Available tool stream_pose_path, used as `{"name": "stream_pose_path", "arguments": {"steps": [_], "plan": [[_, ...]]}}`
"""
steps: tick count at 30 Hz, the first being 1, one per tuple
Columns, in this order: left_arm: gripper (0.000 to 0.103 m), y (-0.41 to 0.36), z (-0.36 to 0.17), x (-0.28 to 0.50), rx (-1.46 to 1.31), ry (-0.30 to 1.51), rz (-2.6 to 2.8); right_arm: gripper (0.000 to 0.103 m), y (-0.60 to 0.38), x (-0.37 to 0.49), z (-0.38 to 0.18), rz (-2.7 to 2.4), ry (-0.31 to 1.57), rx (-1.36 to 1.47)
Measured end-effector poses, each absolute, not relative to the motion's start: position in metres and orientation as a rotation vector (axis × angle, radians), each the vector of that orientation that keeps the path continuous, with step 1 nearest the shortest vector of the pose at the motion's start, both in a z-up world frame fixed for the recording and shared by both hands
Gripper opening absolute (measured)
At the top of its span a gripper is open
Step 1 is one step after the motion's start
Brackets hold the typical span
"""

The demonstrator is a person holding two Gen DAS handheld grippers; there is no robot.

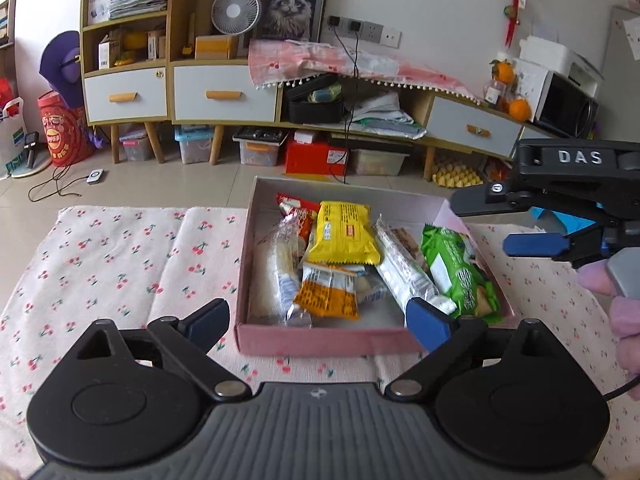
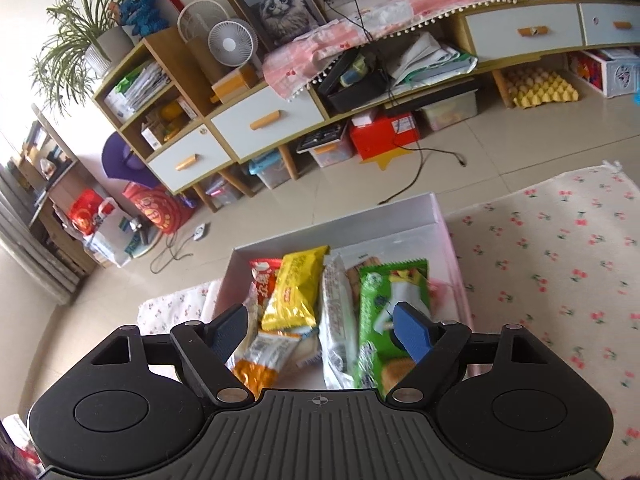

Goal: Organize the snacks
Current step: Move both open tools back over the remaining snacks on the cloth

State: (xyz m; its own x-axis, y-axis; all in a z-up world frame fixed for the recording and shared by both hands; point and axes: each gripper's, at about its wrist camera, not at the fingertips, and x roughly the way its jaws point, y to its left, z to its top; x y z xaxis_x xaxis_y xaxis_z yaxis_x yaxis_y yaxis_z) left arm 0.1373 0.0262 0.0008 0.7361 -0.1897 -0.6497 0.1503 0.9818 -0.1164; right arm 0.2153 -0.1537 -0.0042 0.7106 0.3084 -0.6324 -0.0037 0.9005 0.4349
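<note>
A pink box (image 1: pixel 320 340) sits on a cherry-print cloth (image 1: pixel 120 264) and holds several snack packets: a yellow one (image 1: pixel 344 232), a green one (image 1: pixel 460 272), an orange one (image 1: pixel 328 292), a red one (image 1: pixel 296 212) and clear white ones (image 1: pixel 404 268). My left gripper (image 1: pixel 320 316) is open and empty at the box's near wall. My right gripper (image 1: pixel 500 224) shows at the right, open, above the box's right side. In the right wrist view the right gripper (image 2: pixel 320 328) is open and empty above the box (image 2: pixel 400 216), over the green packet (image 2: pixel 380 320) and yellow packet (image 2: pixel 296 292).
The cloth (image 2: pixel 560 264) spreads left and right of the box. Beyond the table edge is tiled floor (image 1: pixel 160 184), a long low cabinet (image 1: pixel 224 92) with drawers, storage bins, a red box (image 1: pixel 316 156) and trailing cables.
</note>
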Motion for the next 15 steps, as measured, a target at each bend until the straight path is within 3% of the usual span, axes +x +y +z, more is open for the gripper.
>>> {"name": "stream_pose_path", "arguments": {"steps": [15], "plan": [[0.102, 0.029, 0.009, 0.103, -0.024, 0.760, -0.189, 0.083, -0.153, 0.158, 0.008, 0.152, 0.824, 0.349]]}}
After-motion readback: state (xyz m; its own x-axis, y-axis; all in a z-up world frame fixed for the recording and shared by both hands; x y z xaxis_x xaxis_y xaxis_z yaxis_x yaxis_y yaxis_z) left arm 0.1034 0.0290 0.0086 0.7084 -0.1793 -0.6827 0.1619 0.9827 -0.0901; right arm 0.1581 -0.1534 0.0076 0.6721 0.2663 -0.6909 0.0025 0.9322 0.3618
